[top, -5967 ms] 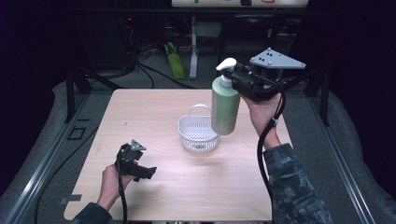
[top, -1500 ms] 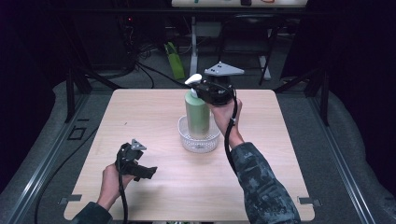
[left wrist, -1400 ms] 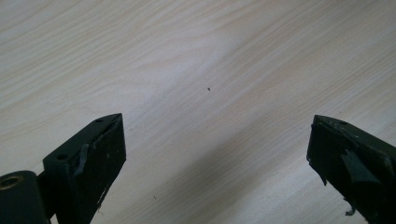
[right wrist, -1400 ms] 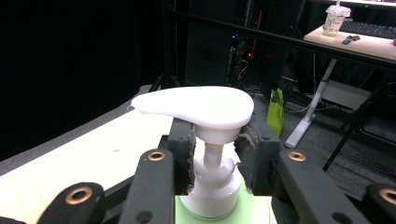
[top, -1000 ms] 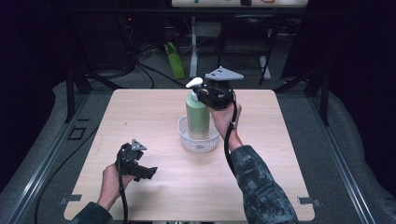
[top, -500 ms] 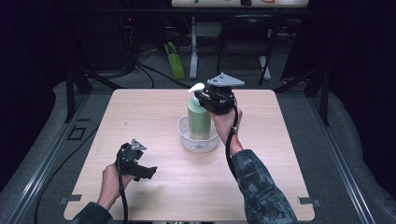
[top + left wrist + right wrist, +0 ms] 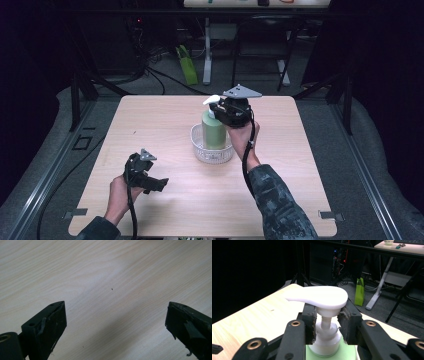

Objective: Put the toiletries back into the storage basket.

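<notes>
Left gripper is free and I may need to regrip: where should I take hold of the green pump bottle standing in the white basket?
Grip the white pump neck under the flat pump head, coming level from the side. The green pump bottle stands upright, the white basket rings its base, and the right gripper already clamps that neck.

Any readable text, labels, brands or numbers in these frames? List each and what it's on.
None readable.
Bottle: plain green body, white pump, no label facing any camera.
Basket: plain white, no markings.
Right gripper, left gripper: bare black jaws, no lettering.
Green bag on the floor behind the table: too small and blurred to tell whether it carries print.
</notes>
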### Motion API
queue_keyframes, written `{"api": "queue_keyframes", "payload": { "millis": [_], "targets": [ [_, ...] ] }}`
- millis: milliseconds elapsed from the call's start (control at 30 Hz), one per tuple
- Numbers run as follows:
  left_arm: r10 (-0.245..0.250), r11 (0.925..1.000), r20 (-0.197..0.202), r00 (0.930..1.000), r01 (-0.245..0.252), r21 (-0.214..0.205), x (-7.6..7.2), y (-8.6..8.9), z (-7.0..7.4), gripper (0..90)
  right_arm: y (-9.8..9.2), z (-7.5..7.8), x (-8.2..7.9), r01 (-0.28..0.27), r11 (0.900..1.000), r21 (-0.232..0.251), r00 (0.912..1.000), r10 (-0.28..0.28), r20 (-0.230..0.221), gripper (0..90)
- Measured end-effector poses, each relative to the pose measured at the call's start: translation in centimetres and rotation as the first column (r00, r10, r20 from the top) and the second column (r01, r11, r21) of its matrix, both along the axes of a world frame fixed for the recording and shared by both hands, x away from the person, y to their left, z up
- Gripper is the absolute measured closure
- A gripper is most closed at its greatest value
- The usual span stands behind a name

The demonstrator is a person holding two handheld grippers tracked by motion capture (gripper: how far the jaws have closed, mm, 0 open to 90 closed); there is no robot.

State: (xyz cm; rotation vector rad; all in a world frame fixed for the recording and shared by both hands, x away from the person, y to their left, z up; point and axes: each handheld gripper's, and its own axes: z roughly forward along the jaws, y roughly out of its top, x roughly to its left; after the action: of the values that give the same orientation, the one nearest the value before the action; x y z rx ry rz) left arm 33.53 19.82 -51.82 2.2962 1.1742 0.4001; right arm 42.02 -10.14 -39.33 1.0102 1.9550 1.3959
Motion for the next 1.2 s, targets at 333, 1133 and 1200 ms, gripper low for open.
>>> {"api": "queue_keyframes", "payload": {
  "millis": [333, 1133, 1200],
  "targets": [
    [-0.005, 1.0000, 0.000, 1.0000, 0.005, -0.001, 0.0, -0.1, 0.0, 3.0, -0.5, -0.9, -0.4, 0.007, 1.0000, -0.001, 1.0000, -0.007, -0.001, 68.3],
    [-0.023, 0.9997, -0.008, 0.9997, 0.023, 0.003, -0.1, -0.4, -0.1, 2.7, -1.0, -0.8, -2.1, -0.042, 0.9988, -0.024, 0.9989, 0.041, -0.022, 55.1],
    [-0.026, 0.9997, -0.008, 0.9996, 0.026, 0.002, -0.1, -0.4, 0.0, 2.7, -1.3, -0.5, -2.5, -0.049, 0.9982, -0.034, 0.9983, 0.047, -0.033, 50.5]
  ]
}}
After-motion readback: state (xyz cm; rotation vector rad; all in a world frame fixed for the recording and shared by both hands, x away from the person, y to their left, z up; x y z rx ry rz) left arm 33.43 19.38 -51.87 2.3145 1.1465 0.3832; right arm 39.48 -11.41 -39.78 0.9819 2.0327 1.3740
